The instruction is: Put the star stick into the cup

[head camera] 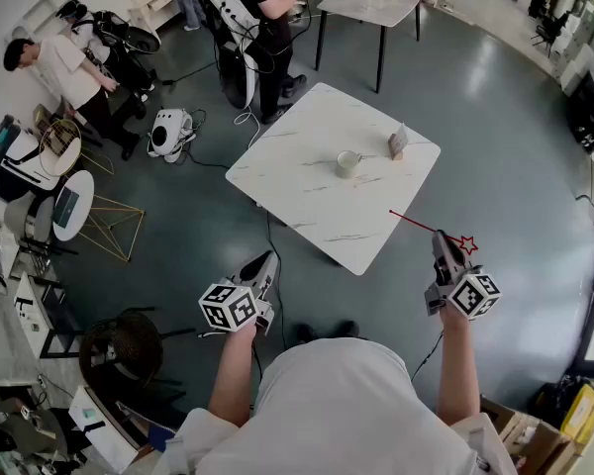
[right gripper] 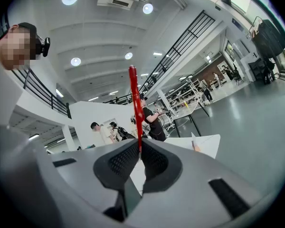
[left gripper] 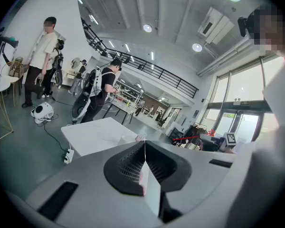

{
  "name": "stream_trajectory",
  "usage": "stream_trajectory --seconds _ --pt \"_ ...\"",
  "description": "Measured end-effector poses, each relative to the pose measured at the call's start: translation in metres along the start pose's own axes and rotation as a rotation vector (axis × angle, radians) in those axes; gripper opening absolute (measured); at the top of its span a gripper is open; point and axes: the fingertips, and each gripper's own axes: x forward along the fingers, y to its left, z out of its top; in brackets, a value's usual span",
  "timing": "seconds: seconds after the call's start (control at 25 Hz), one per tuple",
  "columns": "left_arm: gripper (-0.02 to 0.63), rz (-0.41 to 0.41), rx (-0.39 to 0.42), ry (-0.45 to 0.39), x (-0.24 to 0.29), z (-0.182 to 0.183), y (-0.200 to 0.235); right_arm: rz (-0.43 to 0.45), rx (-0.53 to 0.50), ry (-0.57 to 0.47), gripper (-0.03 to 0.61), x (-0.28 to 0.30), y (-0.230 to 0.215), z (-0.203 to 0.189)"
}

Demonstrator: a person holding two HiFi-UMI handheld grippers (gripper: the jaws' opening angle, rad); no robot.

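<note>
A white cup [head camera: 347, 163] stands near the middle of the white marble table [head camera: 307, 191]. My right gripper [head camera: 442, 236] hovers off the table's near right corner, shut on the red star stick [head camera: 414, 223]. Its star [head camera: 467, 245] sits just right of the jaws, and the plain end points toward the table. In the right gripper view the stick [right gripper: 134, 103] rises straight out of the closed jaws of that gripper [right gripper: 139, 146]. My left gripper [head camera: 269, 258] is held below the table's near edge. Its jaws [left gripper: 145, 143] are shut with nothing between them.
A small upright card [head camera: 398, 142] stands on the table right of the cup. Cables and a power strip lie on the floor by the table's left. Several people stand at the back left, near a second table [head camera: 366, 3]. Cardboard boxes [head camera: 535, 433] sit at lower right.
</note>
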Motion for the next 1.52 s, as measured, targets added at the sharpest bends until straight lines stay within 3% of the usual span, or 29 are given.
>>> stream_trajectory --seconds 1.0,1.52 --pt "0.014 0.036 -0.033 0.014 -0.003 -0.016 -0.003 0.038 0.04 0.003 0.034 -0.004 -0.005 -0.003" --pt "0.014 0.063 -0.046 0.02 0.008 -0.043 -0.032 0.082 0.055 0.033 0.034 -0.021 -0.031 -0.009"
